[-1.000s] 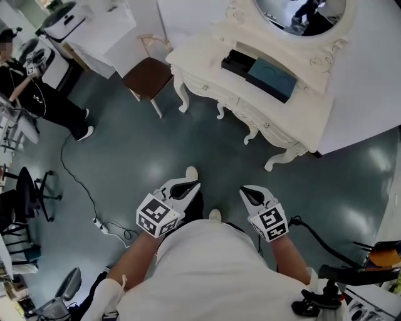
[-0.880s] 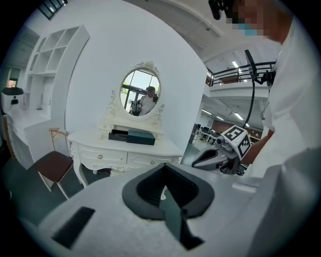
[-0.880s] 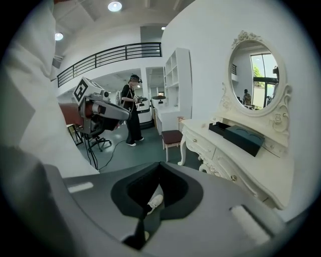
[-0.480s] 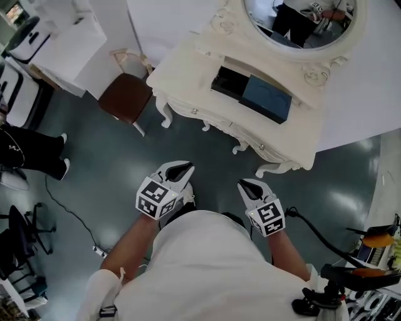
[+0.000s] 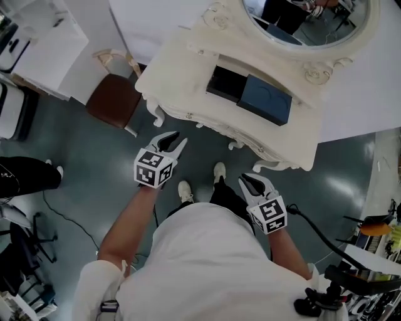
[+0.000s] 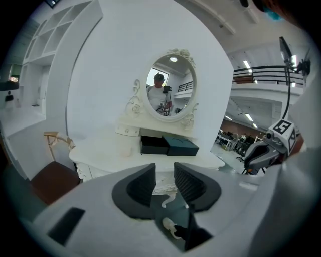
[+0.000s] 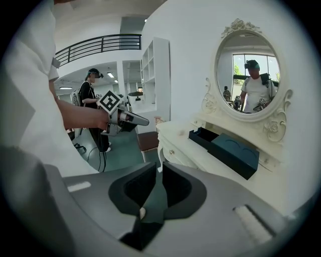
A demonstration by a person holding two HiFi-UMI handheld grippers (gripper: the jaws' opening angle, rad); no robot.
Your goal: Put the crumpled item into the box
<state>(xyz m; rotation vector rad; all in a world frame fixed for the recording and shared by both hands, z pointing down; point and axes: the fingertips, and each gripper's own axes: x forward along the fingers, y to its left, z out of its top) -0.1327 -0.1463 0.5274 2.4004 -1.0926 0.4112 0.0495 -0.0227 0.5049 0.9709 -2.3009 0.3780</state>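
Note:
A dark open box (image 5: 225, 83) lies on the white dressing table (image 5: 182, 69), with its blue-grey lid (image 5: 264, 100) beside it on the right. The left gripper view shows the same box (image 6: 154, 144) and a faint pale lump (image 6: 124, 145) to its left, too dim to identify. My left gripper (image 5: 173, 140) is raised over the floor just short of the table's front; its jaws are opening with nothing between them. My right gripper (image 5: 249, 182) hangs lower, by my body, shut and empty.
A chair with a brown seat (image 5: 113, 100) stands left of the table, and an oval mirror (image 5: 307, 19) rises behind the box. White cabinets (image 5: 37, 44) stand at the far left. A cable (image 5: 69, 219) trails over the grey floor. A person's dark leg (image 5: 25, 172) shows at the left edge.
The view has closed in on the dressing table. My left gripper has risen forward toward the table's front and its jaws have parted. The right gripper has stayed by my body.

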